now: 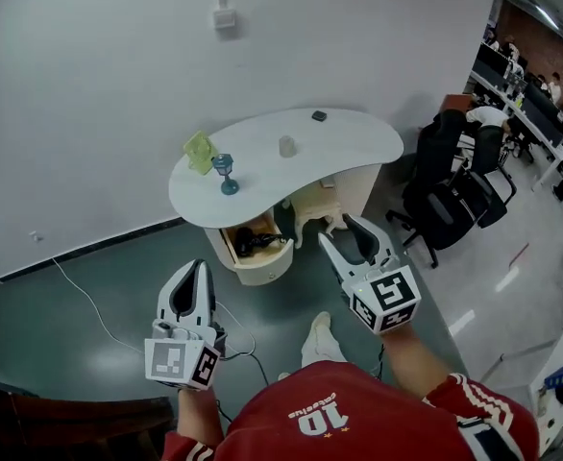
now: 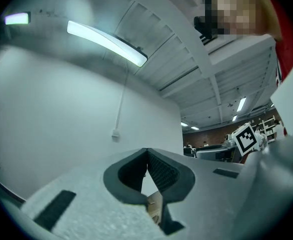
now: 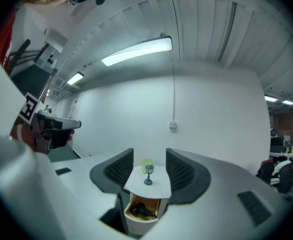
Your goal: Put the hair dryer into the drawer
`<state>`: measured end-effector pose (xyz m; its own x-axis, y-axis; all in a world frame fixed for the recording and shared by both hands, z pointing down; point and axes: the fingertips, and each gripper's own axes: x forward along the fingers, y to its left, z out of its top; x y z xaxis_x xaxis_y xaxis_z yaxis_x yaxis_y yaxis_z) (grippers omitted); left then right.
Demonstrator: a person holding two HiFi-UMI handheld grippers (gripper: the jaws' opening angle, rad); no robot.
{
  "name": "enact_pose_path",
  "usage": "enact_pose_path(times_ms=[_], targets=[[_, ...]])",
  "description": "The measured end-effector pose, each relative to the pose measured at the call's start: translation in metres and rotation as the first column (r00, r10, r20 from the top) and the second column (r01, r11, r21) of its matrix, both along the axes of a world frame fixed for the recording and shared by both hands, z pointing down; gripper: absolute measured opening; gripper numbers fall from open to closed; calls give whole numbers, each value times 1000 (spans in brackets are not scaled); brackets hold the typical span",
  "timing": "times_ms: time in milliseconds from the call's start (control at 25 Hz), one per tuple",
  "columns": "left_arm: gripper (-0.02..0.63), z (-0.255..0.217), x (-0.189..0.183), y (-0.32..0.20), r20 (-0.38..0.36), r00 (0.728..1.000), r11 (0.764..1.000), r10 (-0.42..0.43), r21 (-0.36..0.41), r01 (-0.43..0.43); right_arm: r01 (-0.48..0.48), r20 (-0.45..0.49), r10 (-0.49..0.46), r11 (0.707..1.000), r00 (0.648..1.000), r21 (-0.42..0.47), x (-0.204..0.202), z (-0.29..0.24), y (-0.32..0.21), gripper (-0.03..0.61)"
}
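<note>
The black hair dryer [image 1: 253, 242] lies inside the open beige drawer [image 1: 262, 269] under the white curved table [image 1: 358, 142]. The right gripper view shows the hair dryer [image 3: 141, 211] in the drawer [image 3: 135, 226] far off, framed between the jaws. My right gripper [image 1: 344, 230] hangs in the air in front of the table, well back from the drawer; it is open and empty [image 3: 150, 168]. My left gripper [image 1: 201, 269] is held to the left, nearer me, its jaws shut on nothing [image 2: 146, 155]. Both point about level toward the wall.
On the table stand a blue goblet-like ornament [image 1: 226, 174], a yellow-green item [image 1: 199, 152], a small clear cup [image 1: 286, 146] and a dark small object [image 1: 319, 116]. Black office chairs [image 1: 454, 200] crowd the right. A cable [image 1: 89, 305] runs over the floor at left.
</note>
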<state>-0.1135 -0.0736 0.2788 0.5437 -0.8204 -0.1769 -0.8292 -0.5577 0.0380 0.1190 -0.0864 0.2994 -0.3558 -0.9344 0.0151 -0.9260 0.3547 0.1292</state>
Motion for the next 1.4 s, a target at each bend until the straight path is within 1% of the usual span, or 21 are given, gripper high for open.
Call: enact_pose_path(times_ms=[200, 360, 560, 640, 720, 880, 960, 1120, 1400], targets=[[0, -11, 13, 9, 4, 1000, 998, 22, 59, -23, 39, 26, -40, 998, 999, 59, -3, -16, 25, 127], [0, -12, 23, 10, 2, 998, 995, 59, 81, -59, 44, 34, -46, 997, 998, 58, -3, -17, 32, 70], [0, -16, 41, 6, 0, 994, 990, 113, 83, -112, 56, 83, -60, 997, 995, 48, 6, -20, 31, 6], [0, -20, 48, 6, 6, 991, 987, 137, 80, -137, 48, 102, -53, 998, 993, 44, 9, -21, 30, 6], [0, -23, 51, 7, 25, 990, 986, 142, 84, -144, 55, 117, -60, 997, 991, 48, 7, -24, 29, 5], [0, -29, 55, 13, 50, 988, 983, 144, 104, -148, 48, 96, -56, 996, 994, 79, 6, -32, 32, 5], [0, -30, 55, 16, 54, 989, 984, 141, 104, -146, 38, 105, -46, 996, 993, 80, 8, -35, 33, 5], [0, -24, 50, 20, 56, 991, 987, 123, 93, -128, 41, 133, -48, 998, 990, 56, 9, -31, 35, 5], [0, -5, 36, 27, 47, 993, 992, 104, 59, -107, 57, 126, -58, 998, 990, 11, -1, -18, 39, 4]])
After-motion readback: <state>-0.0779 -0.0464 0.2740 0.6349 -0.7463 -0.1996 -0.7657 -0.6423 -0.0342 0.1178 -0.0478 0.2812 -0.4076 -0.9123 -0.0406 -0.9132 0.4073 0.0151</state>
